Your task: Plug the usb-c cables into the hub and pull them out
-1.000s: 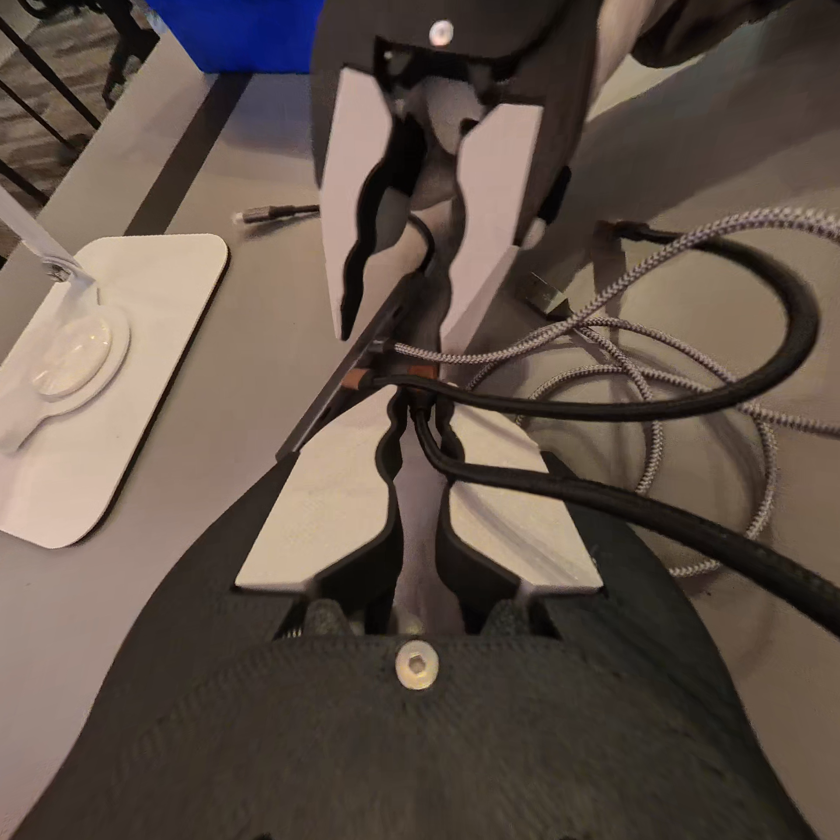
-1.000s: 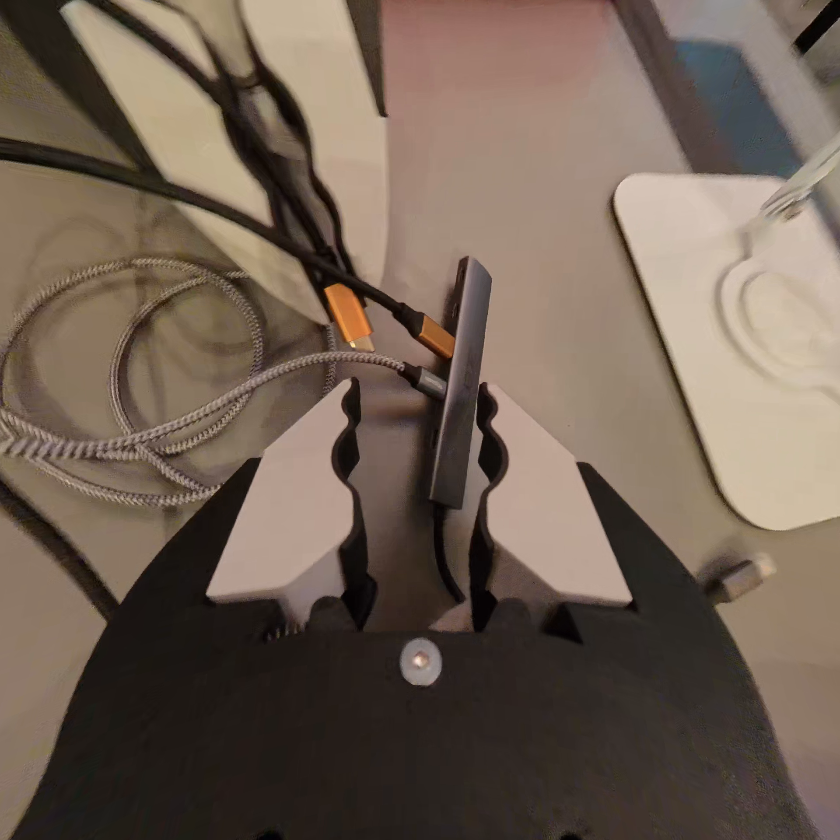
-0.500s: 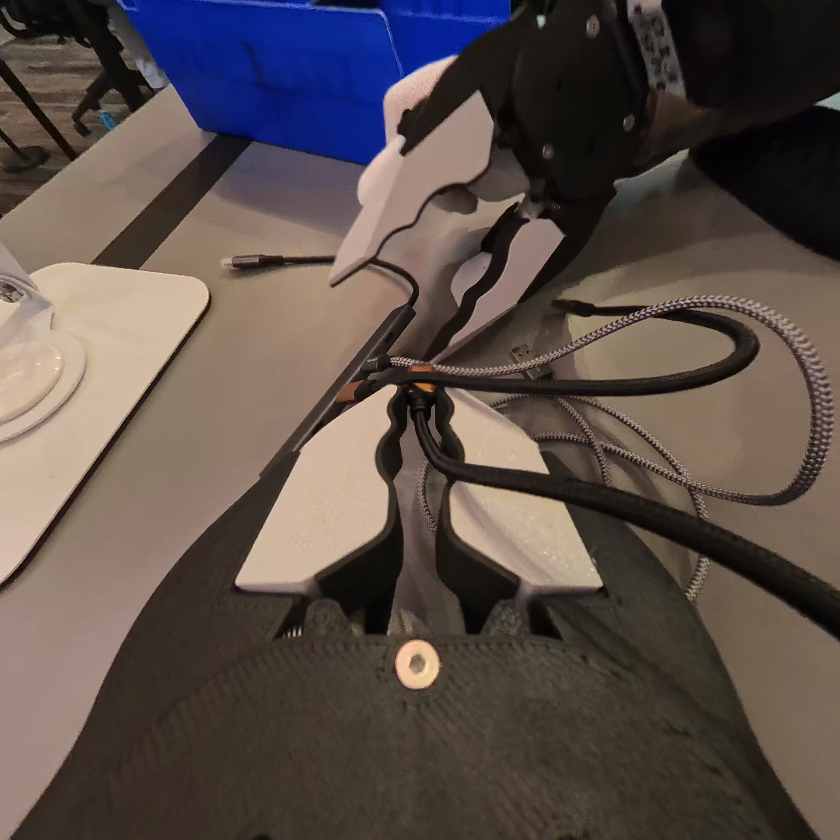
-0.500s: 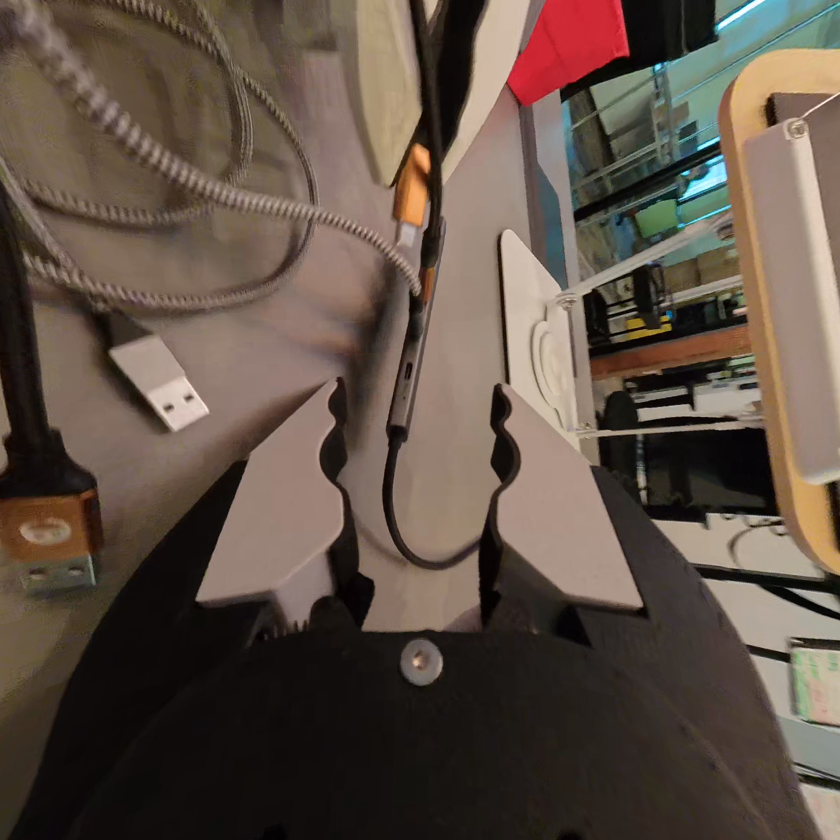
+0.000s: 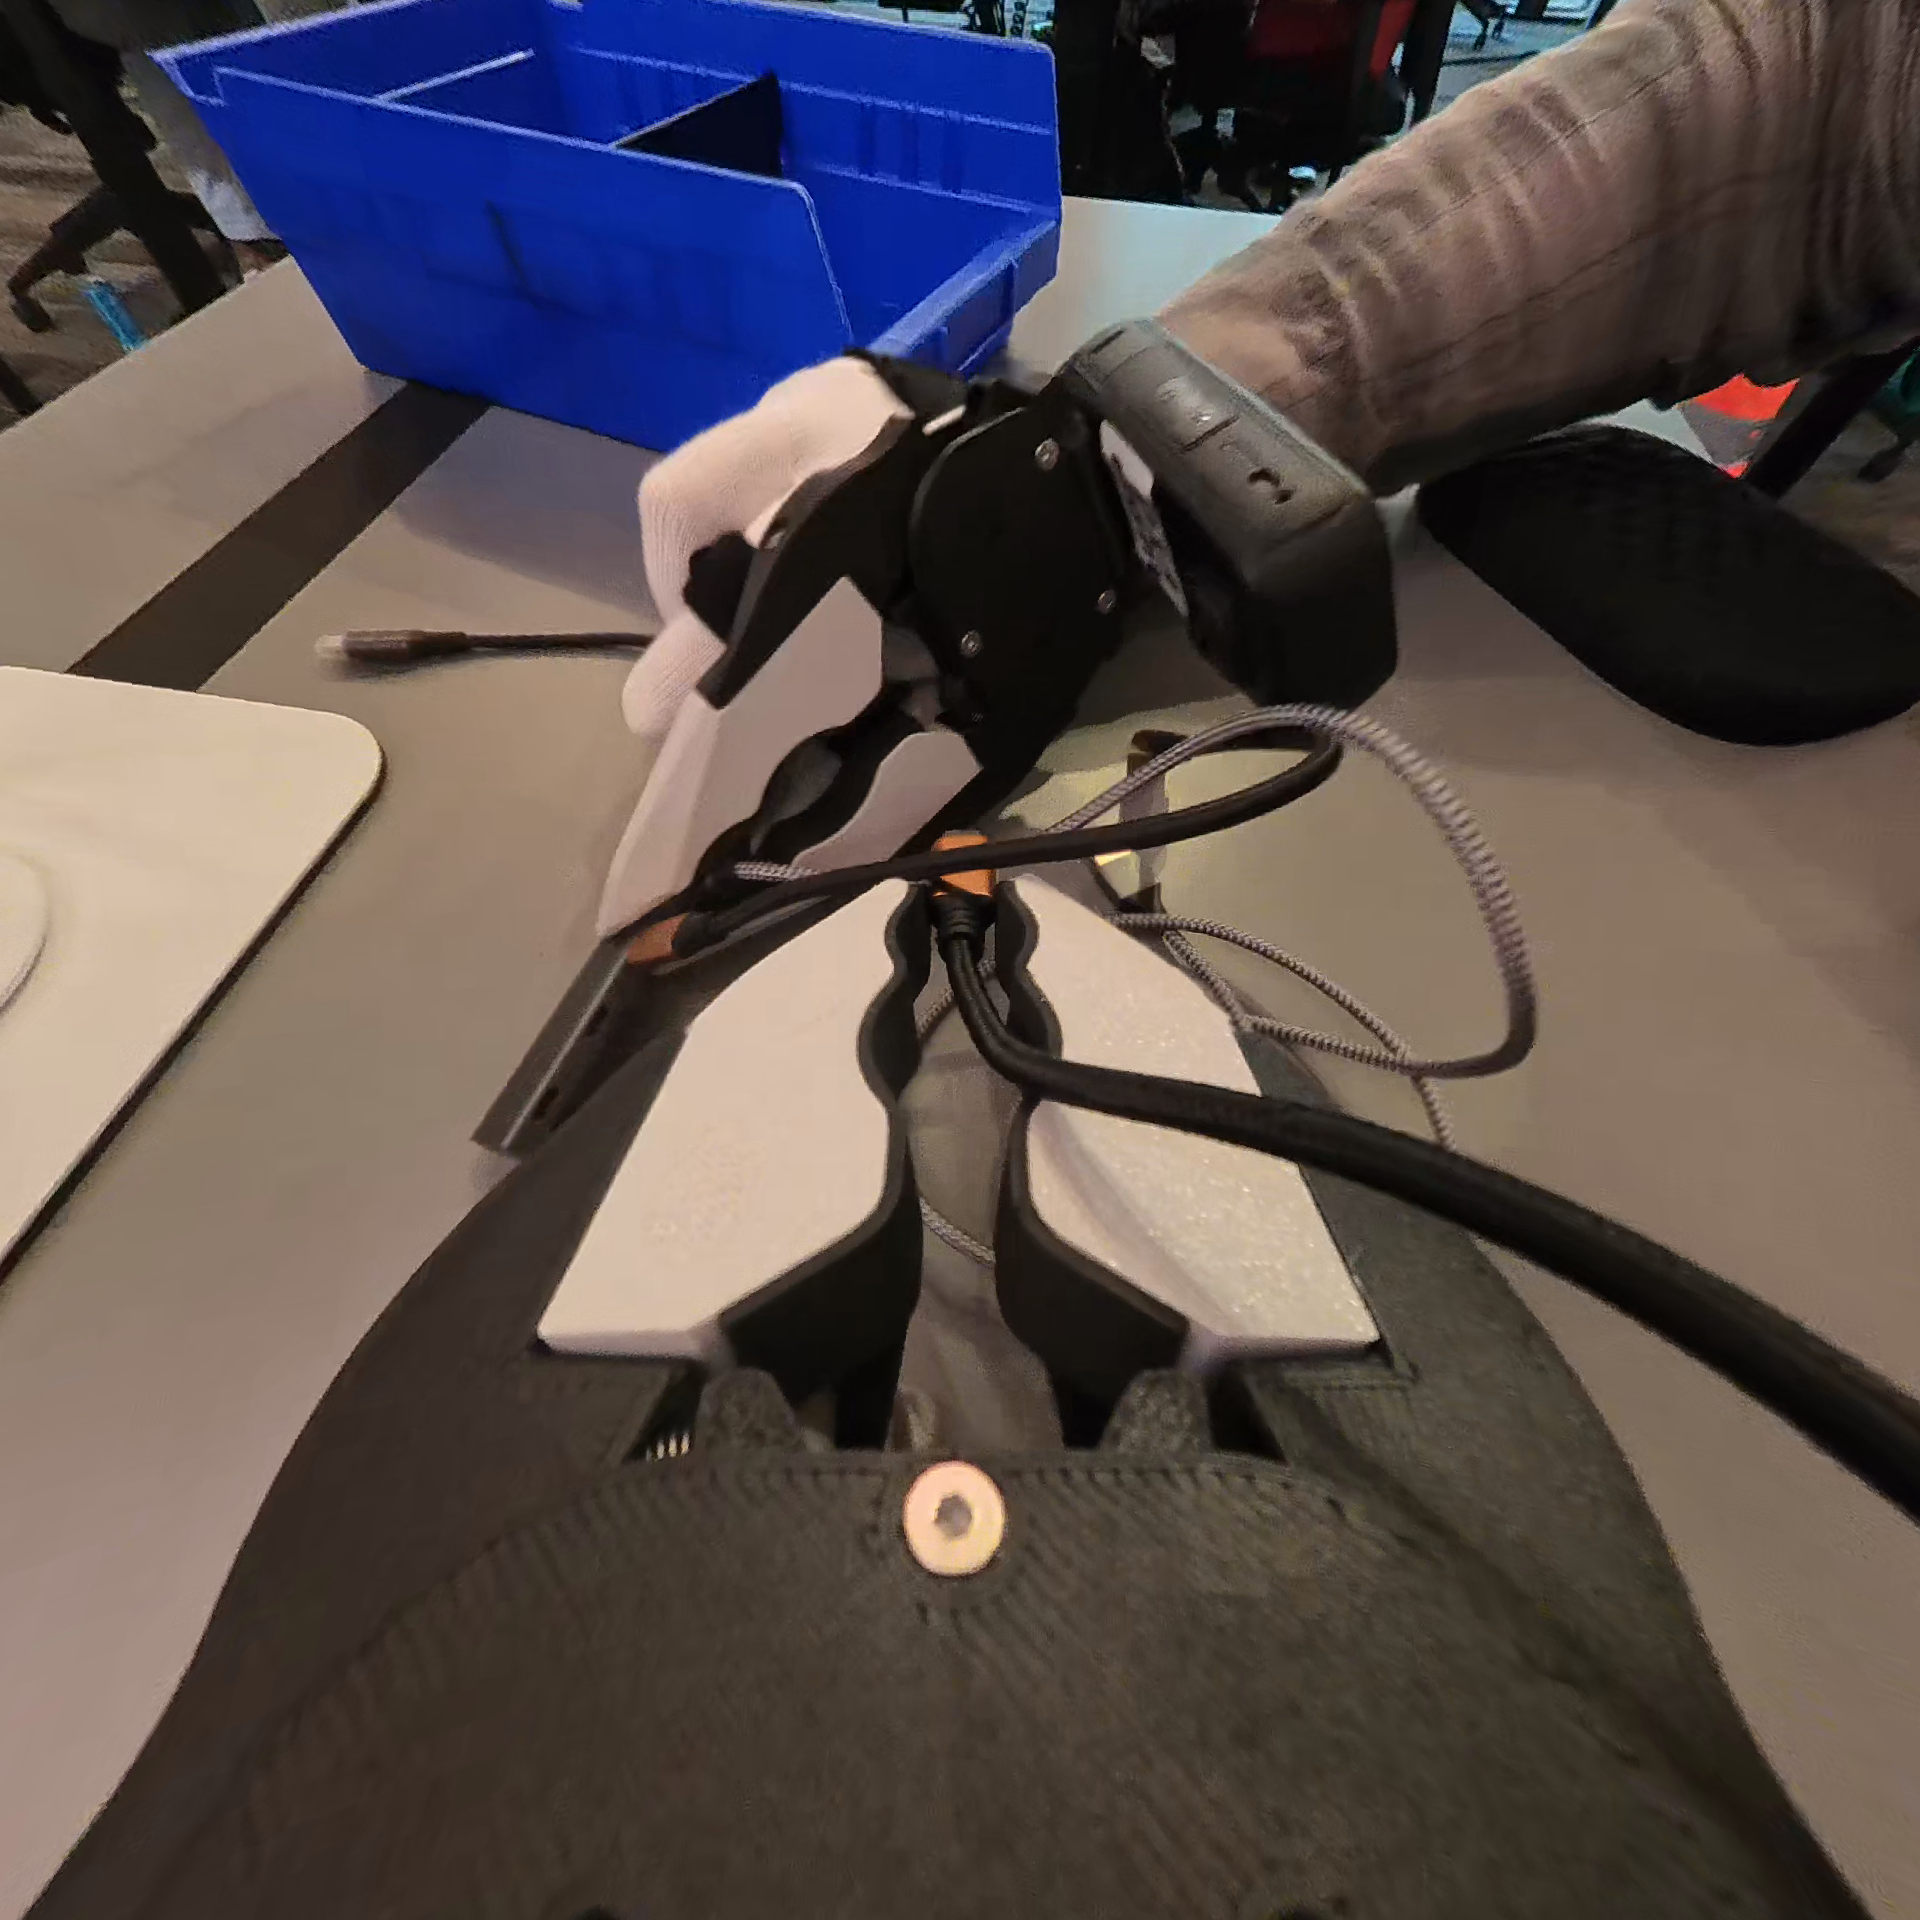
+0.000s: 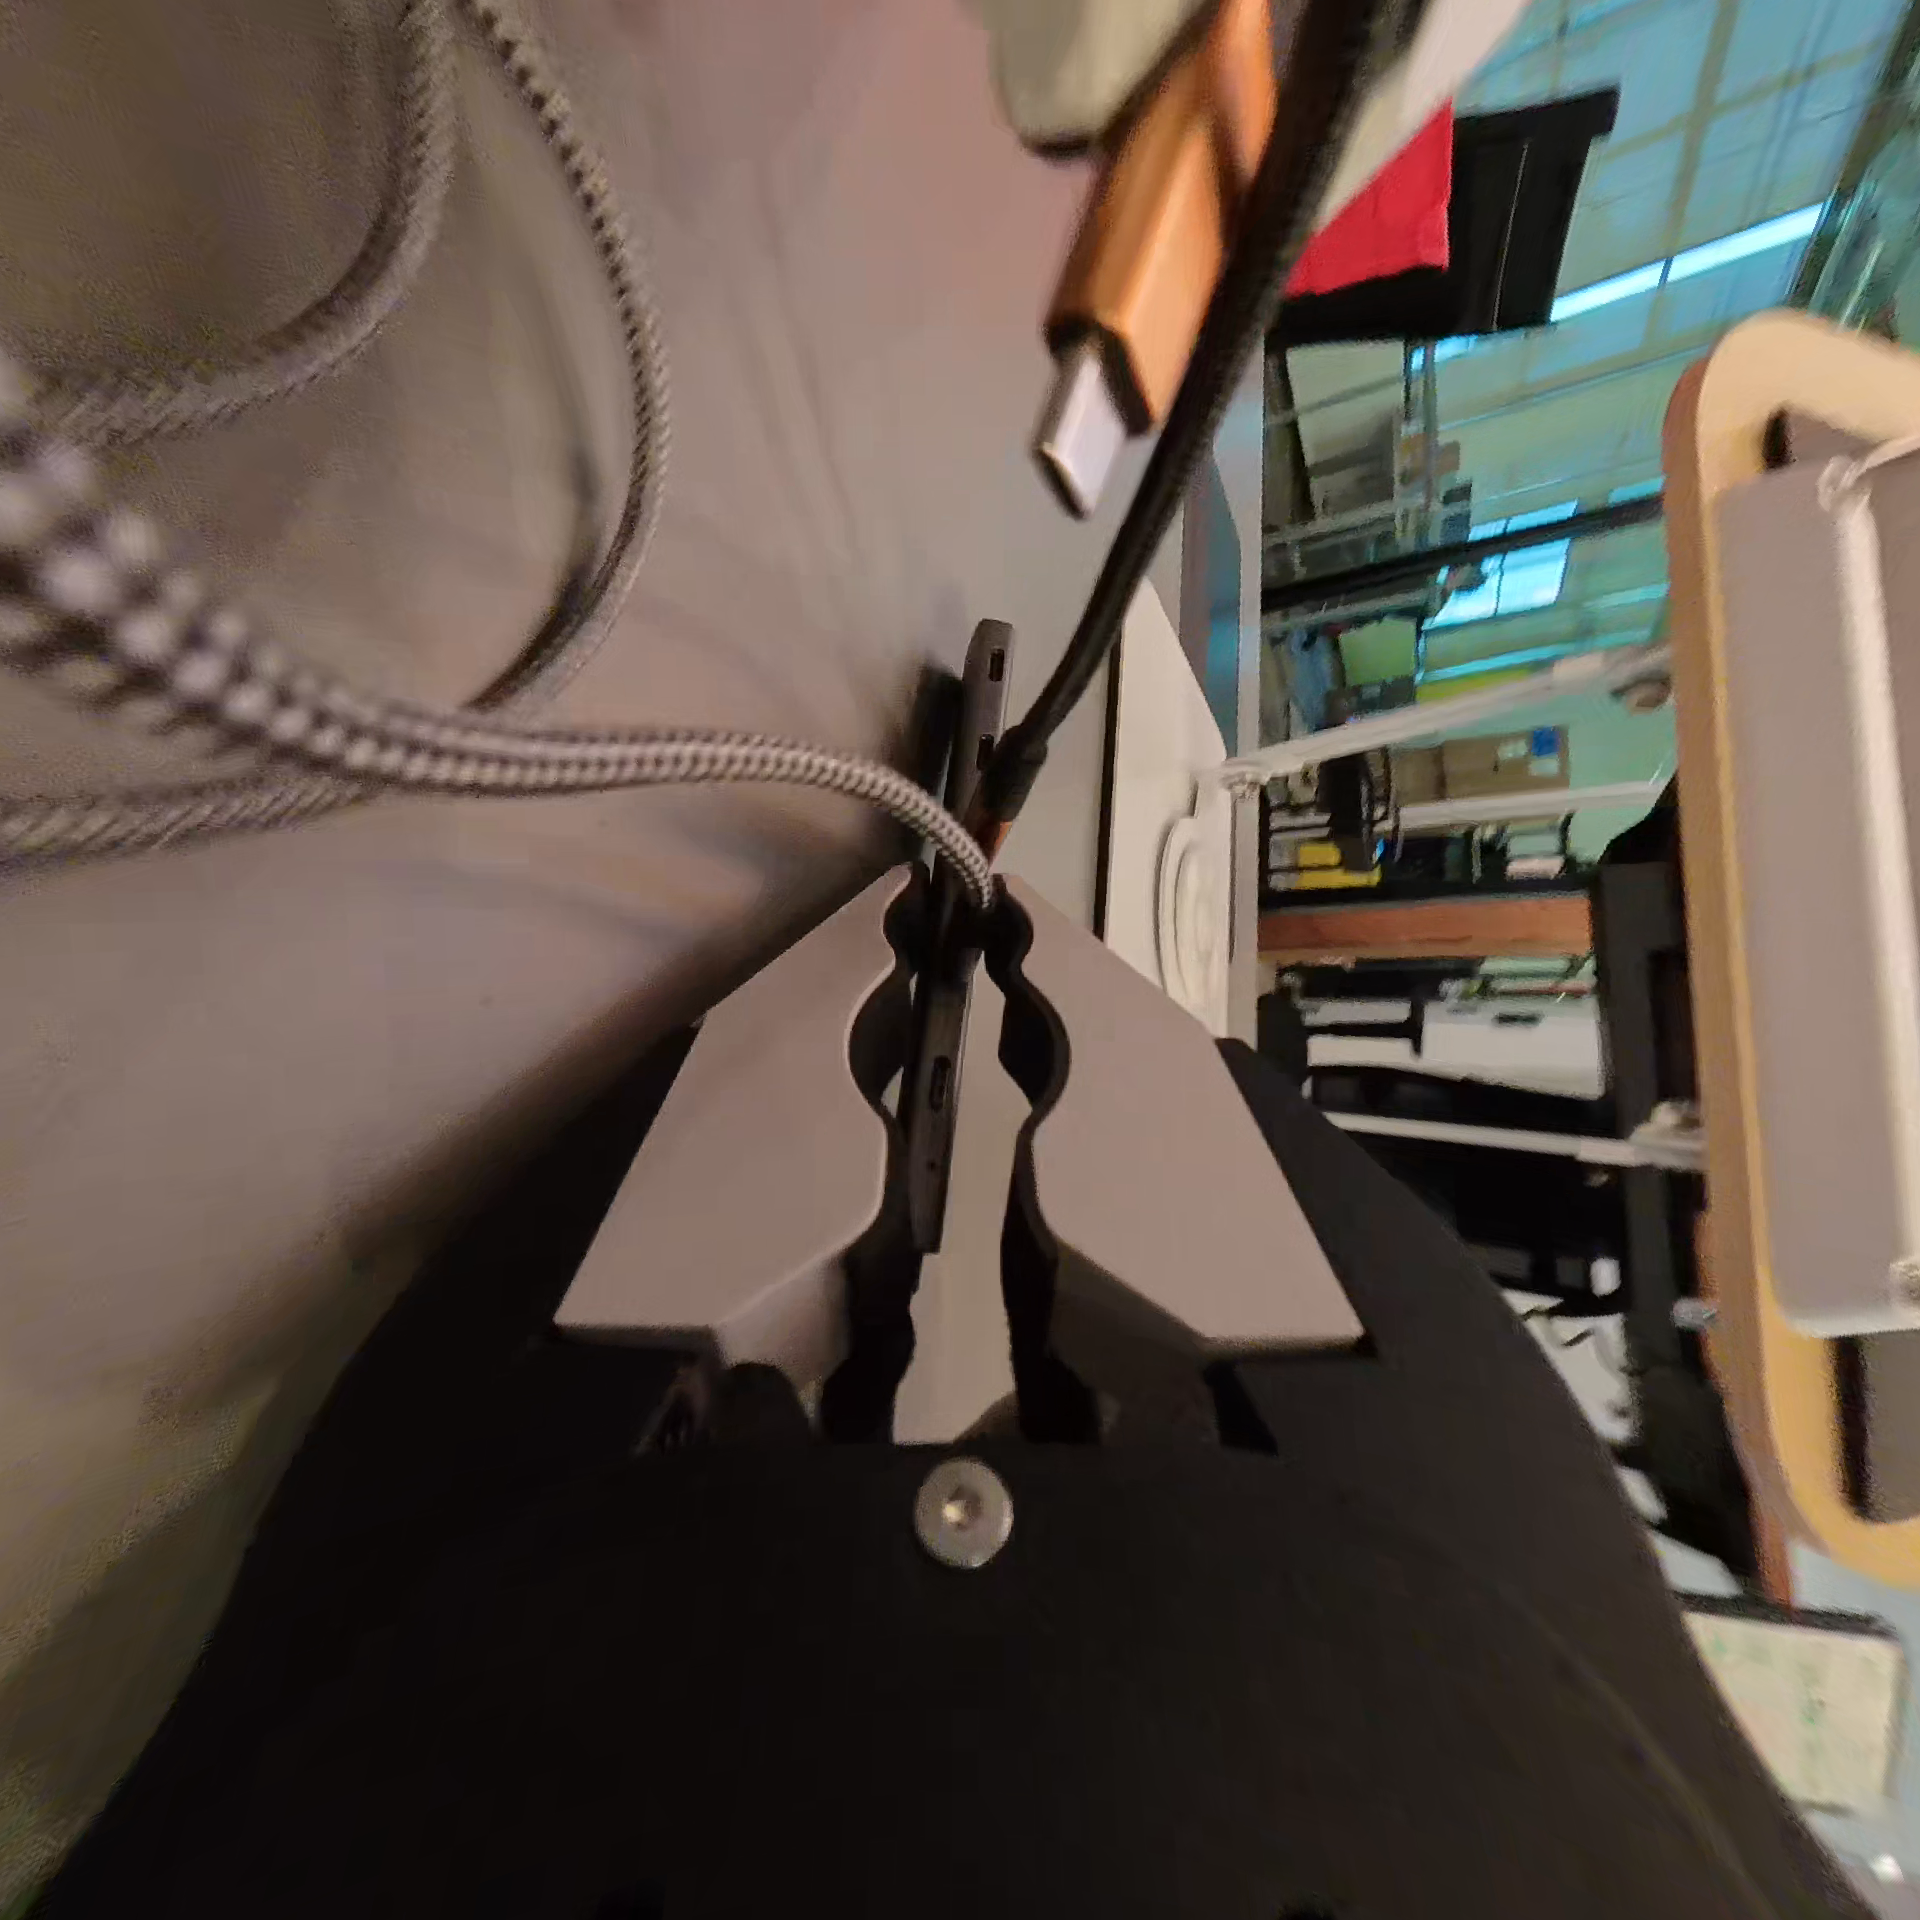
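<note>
The slim grey hub [image 5: 566, 1049] lies on the grey table. My right gripper [image 5: 675, 904], turned on its side, is shut on the hub [image 6: 940, 1081]; it shows in its own view [image 6: 956, 888] too. A grey braided cable [image 6: 623, 753] and a black cable with an orange plug [image 5: 660, 940] are plugged into the hub. My left gripper [image 5: 961, 904] is shut on the orange USB-C plug [image 5: 961, 883] of a thick black cable [image 5: 1351, 1153]. That plug [image 6: 1143, 281] hangs free above the hub, its metal tip bare.
A blue bin [image 5: 623, 208] stands at the back. A white rounded base plate [image 5: 156, 883] lies at the left. A thin lead with a plug [image 5: 384, 644] lies behind the hub. A black mesh pad [image 5: 1662, 582] and a person's sleeve [image 5: 1558, 229] are at the right. Tip to tip, the grippers are about 11 cm apart.
My right gripper has rolled onto its side and closed on the hub, which it stood open around before. My left gripper still holds the orange plug, now a little farther from the hub.
</note>
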Tool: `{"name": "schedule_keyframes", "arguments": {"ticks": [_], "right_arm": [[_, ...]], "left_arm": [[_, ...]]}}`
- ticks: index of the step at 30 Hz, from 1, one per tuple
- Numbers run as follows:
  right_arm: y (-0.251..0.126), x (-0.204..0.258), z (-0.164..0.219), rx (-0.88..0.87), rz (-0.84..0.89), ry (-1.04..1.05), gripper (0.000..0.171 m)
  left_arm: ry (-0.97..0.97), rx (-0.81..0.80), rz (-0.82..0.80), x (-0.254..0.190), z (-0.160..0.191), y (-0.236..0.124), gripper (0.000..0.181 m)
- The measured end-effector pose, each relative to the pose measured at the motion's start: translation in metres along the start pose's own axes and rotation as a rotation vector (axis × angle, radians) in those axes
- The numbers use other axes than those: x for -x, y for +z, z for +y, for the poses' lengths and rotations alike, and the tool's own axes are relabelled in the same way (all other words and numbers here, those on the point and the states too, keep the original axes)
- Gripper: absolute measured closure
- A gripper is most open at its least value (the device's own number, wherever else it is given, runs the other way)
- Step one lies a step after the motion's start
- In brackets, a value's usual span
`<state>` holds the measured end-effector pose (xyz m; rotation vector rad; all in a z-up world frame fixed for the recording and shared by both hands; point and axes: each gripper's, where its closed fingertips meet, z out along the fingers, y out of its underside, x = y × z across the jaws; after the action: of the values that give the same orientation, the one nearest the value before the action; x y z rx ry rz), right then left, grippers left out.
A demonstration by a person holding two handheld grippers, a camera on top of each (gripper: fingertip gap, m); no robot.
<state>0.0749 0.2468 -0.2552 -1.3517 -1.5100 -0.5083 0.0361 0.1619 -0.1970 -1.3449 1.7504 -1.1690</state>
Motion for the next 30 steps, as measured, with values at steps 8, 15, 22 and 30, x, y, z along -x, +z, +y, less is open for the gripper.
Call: {"name": "schedule_keyframes", "arguments": {"ticks": [8, 15, 22, 30], "right_arm": [[-0.004, -0.013, 0.001, 0.001, -0.059, 0.24, 0.164], [-0.037, -0.027, -0.018, -0.018, -0.238, 0.488, 0.164], [-0.058, 0.007, -0.026, 0.097, -0.574, 0.587, 0.164], [-0.069, 0.028, -0.037, 0.224, -0.775, 0.581, 0.164]], "left_arm": [[0.031, -0.014, -0.112, 0.021, -0.006, -0.021, 0.169], [0.293, 0.191, -0.483, 0.062, -0.004, -0.054, 0.169], [0.306, 0.291, -0.412, 0.049, 0.012, -0.031, 0.169], [0.311, 0.439, -0.282, 0.028, 0.045, -0.002, 0.169]]}}
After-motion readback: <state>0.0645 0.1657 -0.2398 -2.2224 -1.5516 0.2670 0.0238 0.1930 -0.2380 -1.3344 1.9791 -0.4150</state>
